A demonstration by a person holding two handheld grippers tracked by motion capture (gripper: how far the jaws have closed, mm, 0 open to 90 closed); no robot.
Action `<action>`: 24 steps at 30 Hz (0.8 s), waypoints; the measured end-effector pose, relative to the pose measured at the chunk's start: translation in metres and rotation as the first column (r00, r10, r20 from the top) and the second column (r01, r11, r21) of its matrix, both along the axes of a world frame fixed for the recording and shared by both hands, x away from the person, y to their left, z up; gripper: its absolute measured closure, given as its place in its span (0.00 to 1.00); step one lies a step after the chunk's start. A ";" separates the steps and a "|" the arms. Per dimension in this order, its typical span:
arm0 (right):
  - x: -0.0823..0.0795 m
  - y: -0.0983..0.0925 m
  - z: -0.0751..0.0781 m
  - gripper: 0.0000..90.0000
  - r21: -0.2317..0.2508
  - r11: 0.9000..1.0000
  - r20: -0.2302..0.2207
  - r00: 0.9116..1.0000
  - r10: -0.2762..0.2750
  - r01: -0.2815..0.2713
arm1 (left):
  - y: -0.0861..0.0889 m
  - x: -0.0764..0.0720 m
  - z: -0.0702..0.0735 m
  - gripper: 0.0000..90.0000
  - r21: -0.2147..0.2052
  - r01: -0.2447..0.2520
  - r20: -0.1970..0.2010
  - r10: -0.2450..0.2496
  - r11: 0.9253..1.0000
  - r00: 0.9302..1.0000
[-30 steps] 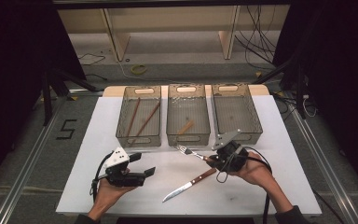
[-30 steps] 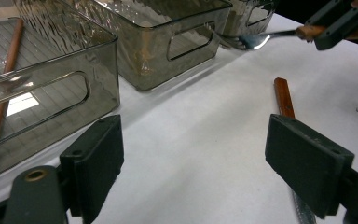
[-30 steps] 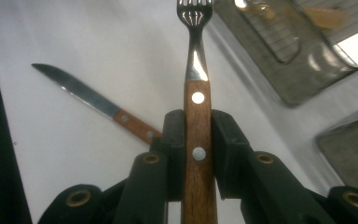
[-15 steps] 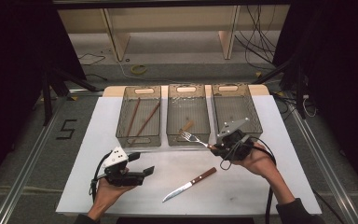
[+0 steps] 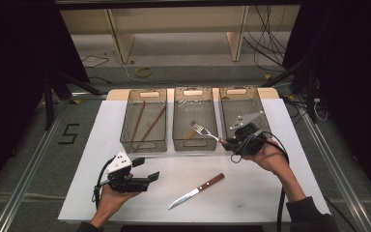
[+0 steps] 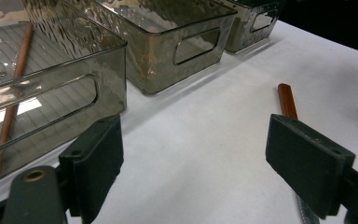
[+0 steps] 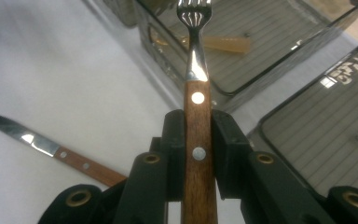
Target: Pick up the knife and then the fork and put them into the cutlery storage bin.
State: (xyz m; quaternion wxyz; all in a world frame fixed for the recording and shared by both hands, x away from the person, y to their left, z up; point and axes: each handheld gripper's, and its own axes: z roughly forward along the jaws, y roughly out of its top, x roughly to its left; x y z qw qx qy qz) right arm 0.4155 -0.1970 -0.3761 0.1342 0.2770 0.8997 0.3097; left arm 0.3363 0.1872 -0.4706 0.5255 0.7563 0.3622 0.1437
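White surface (image 5: pixel 251 193) still carries the knife (image 5: pixel 196 191) near my spread left claw (image 5: pixel 147 177), while my right claw (image 5: pixel 226 142) pinches the fork (image 5: pixel 204 131) over the middle bin (image 5: pixel 195 143), not yet dropped.

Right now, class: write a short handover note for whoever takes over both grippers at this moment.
Right gripper: shut on the fork, held above the middle bin.
Left gripper: open, nothing between its jaws, over the white table.
Knife: lies on the table in front of the bins.
Done: chopsticks in the left bin; fork picked up.
Left: probably bin the fork, then the knife.
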 end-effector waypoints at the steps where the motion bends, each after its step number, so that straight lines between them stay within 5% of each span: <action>1: 0.002 -0.001 0.001 0.85 0.006 1.000 -0.001 1.000 -0.009 0.009 | 0.000 0.000 0.000 0.21 -0.001 0.000 0.001 0.000 1.000 1.000; 24: 0.049 -0.029 0.014 0.85 0.023 0.984 0.014 0.985 -0.175 0.174 | 0.001 0.000 0.000 0.21 -0.004 -0.004 0.002 0.004 1.000 1.000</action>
